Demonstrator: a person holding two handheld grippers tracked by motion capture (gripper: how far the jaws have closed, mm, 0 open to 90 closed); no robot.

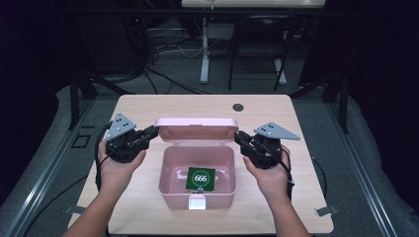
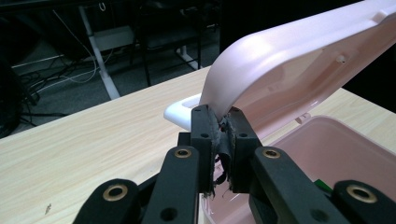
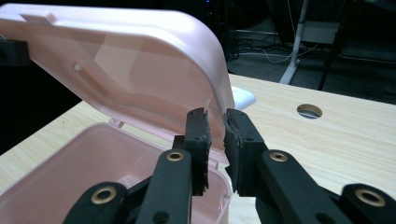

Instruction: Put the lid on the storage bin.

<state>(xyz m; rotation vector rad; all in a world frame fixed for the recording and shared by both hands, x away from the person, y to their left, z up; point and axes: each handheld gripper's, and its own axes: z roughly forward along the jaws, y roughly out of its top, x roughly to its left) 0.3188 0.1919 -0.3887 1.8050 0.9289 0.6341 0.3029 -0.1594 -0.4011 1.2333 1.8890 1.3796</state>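
A pink plastic box (image 1: 170, 163) stands in the middle of the table with its lid (image 1: 196, 129) raised at the back. A green card (image 1: 201, 178) with a white ring and number lies flat on the box's floor. My left gripper (image 1: 154, 131) is shut on the lid's left end; in the left gripper view its pads (image 2: 205, 123) pinch the lid (image 2: 299, 70) at its rim. My right gripper (image 1: 238, 136) is shut on the lid's right end, and in the right gripper view the lid's (image 3: 130, 65) rim runs down between the pads (image 3: 198, 128).
A white latch (image 1: 197, 203) sits on the box's front wall. A round cable hole (image 1: 238, 107) is in the table (image 1: 148, 207) behind the lid. Desk legs and loose cables stand on the floor beyond the far edge.
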